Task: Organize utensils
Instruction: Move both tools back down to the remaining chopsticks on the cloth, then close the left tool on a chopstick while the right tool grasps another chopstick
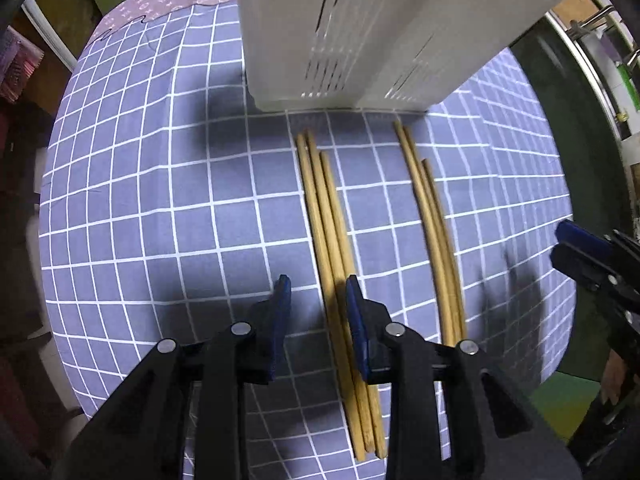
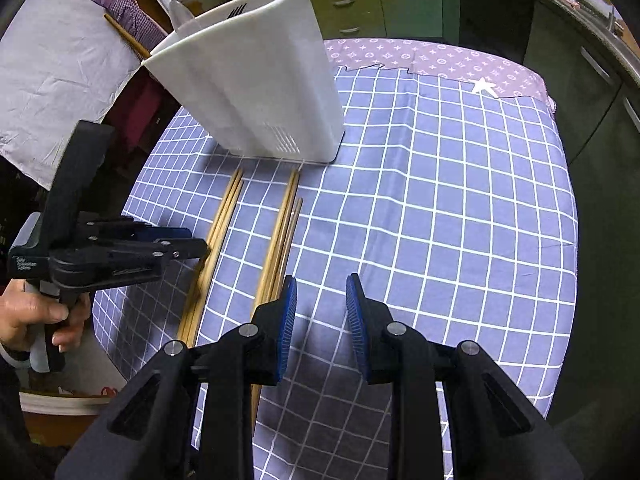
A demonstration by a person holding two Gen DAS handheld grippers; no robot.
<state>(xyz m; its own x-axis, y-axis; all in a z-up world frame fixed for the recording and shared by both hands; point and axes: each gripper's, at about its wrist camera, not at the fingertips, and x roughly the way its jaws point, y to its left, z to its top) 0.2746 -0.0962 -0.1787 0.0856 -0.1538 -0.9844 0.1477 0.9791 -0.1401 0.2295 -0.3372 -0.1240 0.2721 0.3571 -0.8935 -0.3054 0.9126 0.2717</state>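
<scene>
2 bundles of 3 pale wooden chopsticks, left bundle [image 1: 332, 236] and right bundle [image 1: 434, 224], lie parallel on the checked tablecloth [image 2: 440, 220] before the white slotted holder [image 2: 260, 92]; fork tines show inside. Left gripper [image 1: 316, 292] and right gripper [image 2: 321, 292]: jaws parted, empty.

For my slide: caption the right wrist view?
Open right gripper beside chopsticks, white utensil holder behind.

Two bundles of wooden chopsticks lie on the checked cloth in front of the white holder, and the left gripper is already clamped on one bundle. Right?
Not quite. The left gripper is open and holds nothing; the left wrist view shows its pads apart above the cloth. The rest stands: two bundles of chopsticks lie on the checked cloth in front of the white holder.
</scene>
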